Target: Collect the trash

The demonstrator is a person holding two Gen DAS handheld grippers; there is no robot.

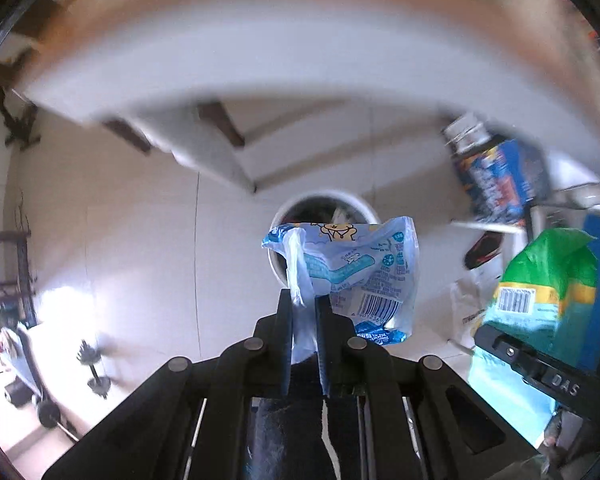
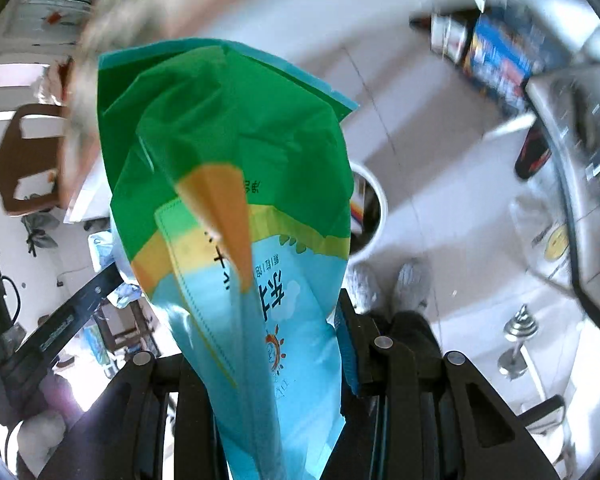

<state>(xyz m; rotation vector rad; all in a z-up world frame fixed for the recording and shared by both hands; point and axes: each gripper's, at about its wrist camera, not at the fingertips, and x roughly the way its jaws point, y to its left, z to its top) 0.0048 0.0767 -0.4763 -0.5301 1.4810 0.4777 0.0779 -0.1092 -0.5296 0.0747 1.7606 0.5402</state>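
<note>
In the left wrist view, my left gripper is shut on a crumpled light-blue snack wrapper with a barcode. The wrapper hangs over a round white trash bin on the floor and hides much of its opening. My right gripper is shut on a large green, yellow and light-blue bag, which fills the middle of the right wrist view. The same bag shows at the right edge of the left wrist view. Behind the bag, the bin's rim peeks out with dark contents inside.
A white tabletop edge passes blurred overhead. A blue printed box with a bottle beside it stands at the right. Small dumbbells rest on the pale floor. A person's grey-slippered feet stand near the bin. A black shoe lies further right.
</note>
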